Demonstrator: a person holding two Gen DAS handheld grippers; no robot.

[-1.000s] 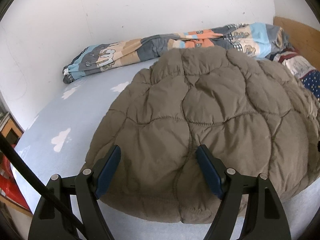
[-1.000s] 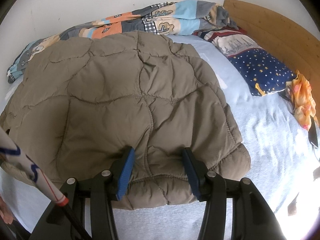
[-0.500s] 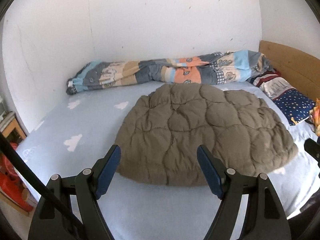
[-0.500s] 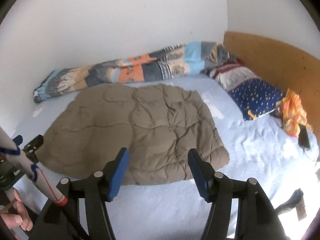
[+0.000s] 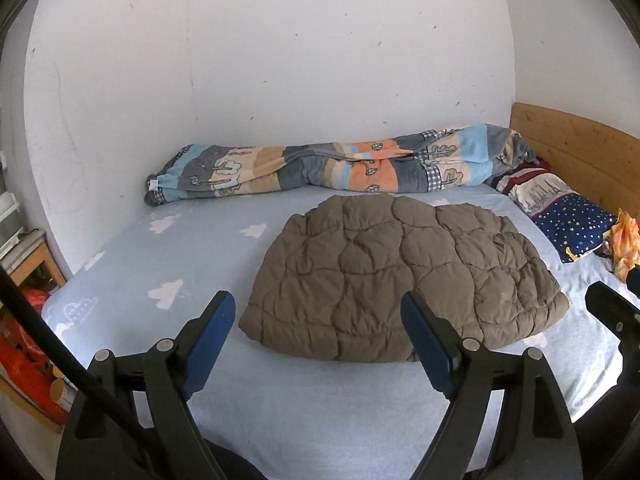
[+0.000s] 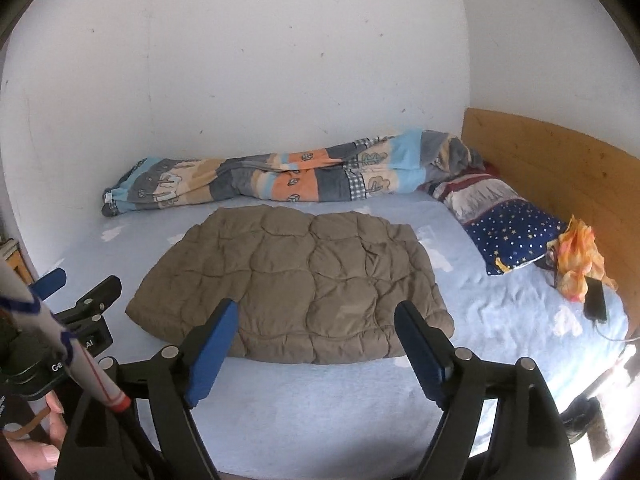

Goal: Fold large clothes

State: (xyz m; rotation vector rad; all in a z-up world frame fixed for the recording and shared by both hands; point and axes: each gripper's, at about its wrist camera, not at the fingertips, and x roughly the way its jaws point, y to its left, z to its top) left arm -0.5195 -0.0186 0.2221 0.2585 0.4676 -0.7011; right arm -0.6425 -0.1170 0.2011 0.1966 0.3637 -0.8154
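White walls frame a bed [image 5: 168,264] where a folded brown jacket [image 5: 400,280] lies mid-mattress, nearer the front edge, a rolled blanket [image 5: 320,172] pushed along the wall edge. Left gripper [image 5: 316,336] and right gripper [image 6: 316,340] hover off the front edge, jaws opening, nothing between them, apparently releasing a finished fold.

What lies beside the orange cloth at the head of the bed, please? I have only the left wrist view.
Observer: A dark phone lies on the sheet, right against the orange cloth.
Operator: Is anything between the right gripper's fingers?
Observer: No. The right gripper has its jaws opening with nothing between them; the brown quilted coat lies beyond it on the bed.
Operator: Does a hand show anywhere?
Observer: Yes, a hand shows in the lower left corner of the right wrist view.
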